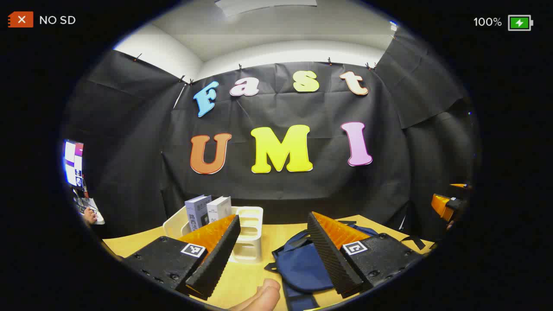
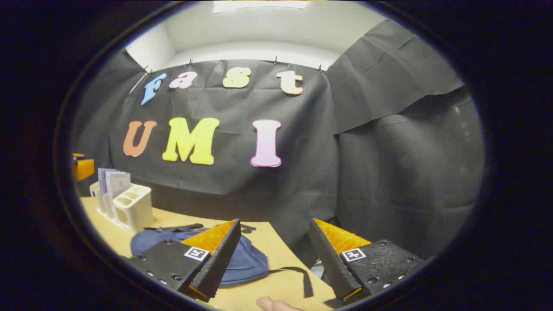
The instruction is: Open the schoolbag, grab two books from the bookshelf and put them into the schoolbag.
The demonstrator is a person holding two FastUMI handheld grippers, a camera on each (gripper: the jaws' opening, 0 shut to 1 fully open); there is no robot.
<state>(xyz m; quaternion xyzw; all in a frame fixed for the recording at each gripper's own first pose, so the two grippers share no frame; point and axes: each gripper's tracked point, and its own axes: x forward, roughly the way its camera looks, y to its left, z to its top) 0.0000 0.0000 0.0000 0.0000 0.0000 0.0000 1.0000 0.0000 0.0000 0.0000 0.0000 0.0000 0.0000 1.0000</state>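
Note:
A navy blue schoolbag (image 1: 302, 263) lies flat on the yellow table (image 1: 250, 276), with black straps trailing off it. The same schoolbag (image 2: 246, 259) sits low and left of centre in the right gripper view. Two upright books (image 1: 207, 211) stand in a cream bookshelf (image 1: 250, 233) at the back left of the table; these books (image 2: 113, 185) and the bookshelf (image 2: 129, 205) appear far left in the right gripper view. My left gripper (image 1: 274, 250) hangs open above the table between shelf and bag. My right gripper (image 2: 276, 255) is open over the bag's right edge.
Black cloth walls close the booth behind and to the right. The table's right edge (image 2: 298, 255) drops off beside the bag. A fingertip (image 1: 259, 296) shows at the bottom of the left gripper view. The other gripper (image 1: 447, 205) shows at far right, the left one (image 2: 82, 166) at far left.

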